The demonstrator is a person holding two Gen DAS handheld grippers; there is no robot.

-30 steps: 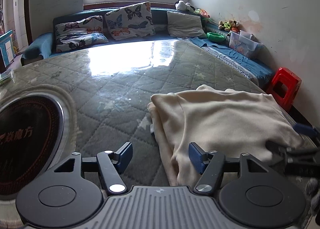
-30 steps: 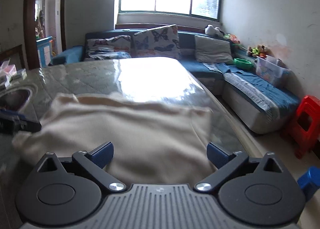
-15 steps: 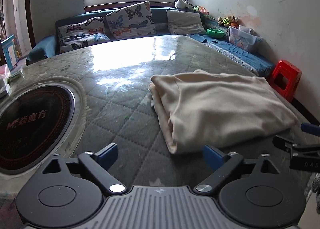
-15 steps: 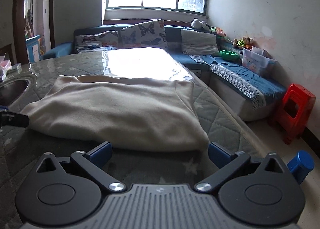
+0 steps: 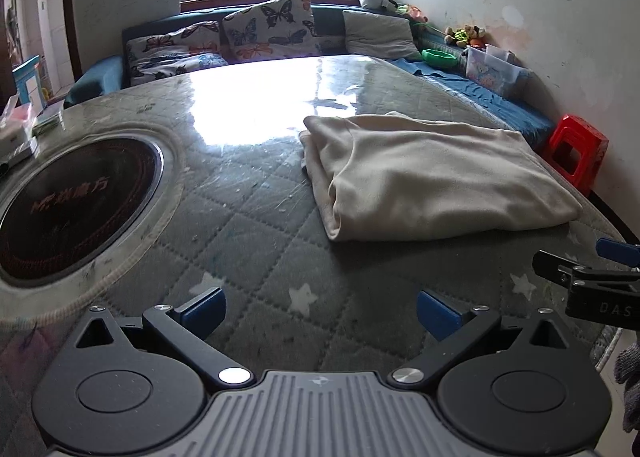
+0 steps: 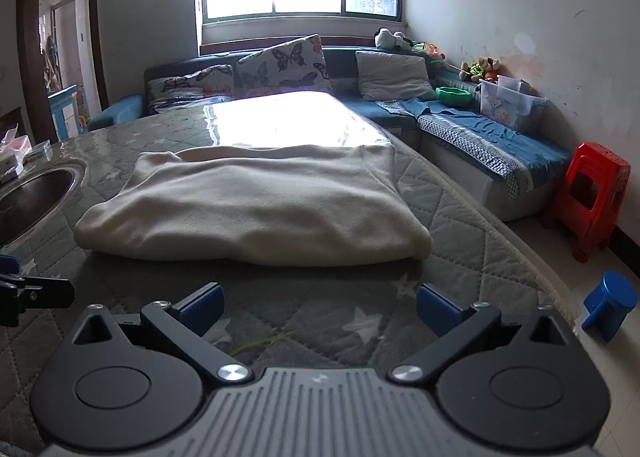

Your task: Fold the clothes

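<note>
Our left gripper (image 5: 320,311) is opening with nothing between its jaws; our right gripper (image 6: 319,307) stands spread and empty. The folded cream garment (image 6: 256,205) lies just ahead of both — a careless regrasp could drag the loose layers apart.

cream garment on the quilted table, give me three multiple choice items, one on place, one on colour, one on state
1. Where does the cream garment lie?
A. on the quilted table
B. on the sofa
C. on the red stool

2. What colour are the pads on the right gripper's fingers?
A. red
B. blue
C. green

3. What state is the garment in?
A. spread flat, single layer
B. hanging from both grippers
C. folded, lying free of both grippers

Answers: 1 A, it rests on the table, beside the round cooktop. 2 B, both pads show blue. 3 C, layered edges show, and the left gripper is opening with nothing between its fingers.
</note>
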